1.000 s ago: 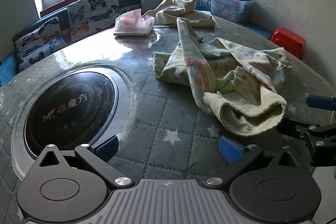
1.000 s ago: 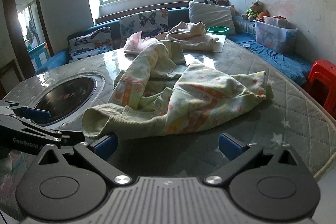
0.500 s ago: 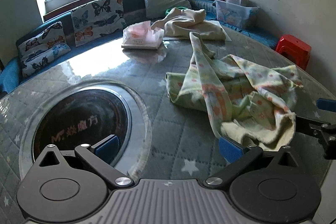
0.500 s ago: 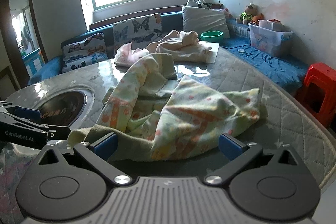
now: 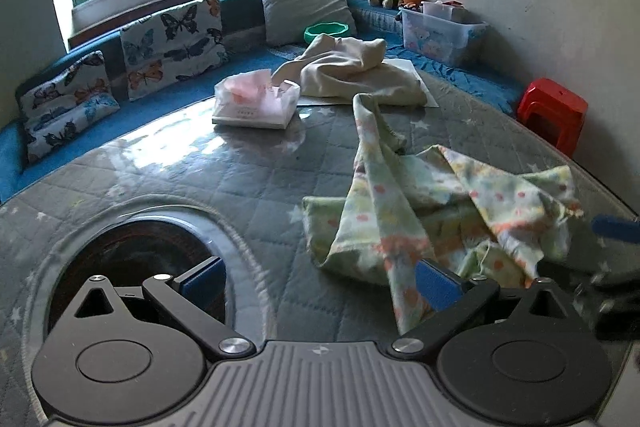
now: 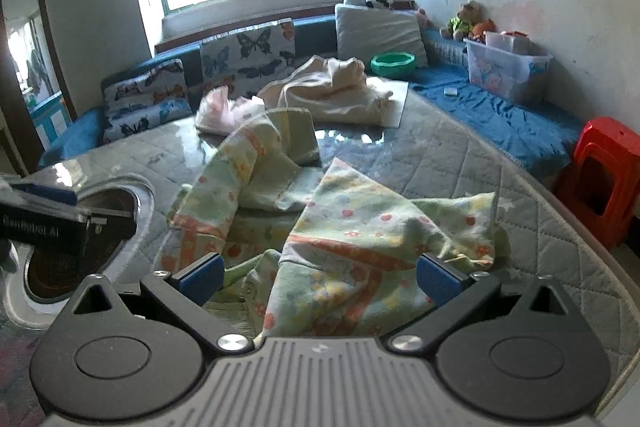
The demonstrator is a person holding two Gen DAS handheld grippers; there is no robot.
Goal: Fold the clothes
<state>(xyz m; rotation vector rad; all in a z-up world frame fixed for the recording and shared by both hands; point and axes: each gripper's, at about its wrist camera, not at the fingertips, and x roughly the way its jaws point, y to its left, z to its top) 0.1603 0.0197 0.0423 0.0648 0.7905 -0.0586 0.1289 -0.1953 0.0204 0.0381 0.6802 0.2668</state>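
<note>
Left wrist view: floral garment (image 5: pixel 420 211) lying crumpled on the quilted table (image 5: pixel 248 179), 1 sleeve trailing away toward the cream garment (image 5: pixel 352 75) heaped at the far edge. Near edge of the floral cloth draped down past the right finger of the left gripper (image 5: pixel 320 279), jaws spread wide, nothing pinched between them. Right wrist view: right gripper (image 6: pixel 318 277) likewise spread wide, with bunched floral cloth lying in and just ahead of the gap, not clamped.

Progress, judged from the lie of things: no flat panels, no squared edges, no stacked pile anywhere; both garments rumpled, so spreading flat and all folds left to do. Cannot tell whether the pink bundle (image 5: pixel 256 99) beside the cream garment counts as folded laundry or a packet of something else.

Writing: white lettering on the side of the left gripper seen from the right wrist view (image 6: pixel 30 231), blurred, reading roughly "GenRobot.AI". Dark round inset (image 5: pixel 132 259) in the table mostly hidden behind the left gripper, no legible marking. Faint print on the pink bundle's front, too small to read.
</note>
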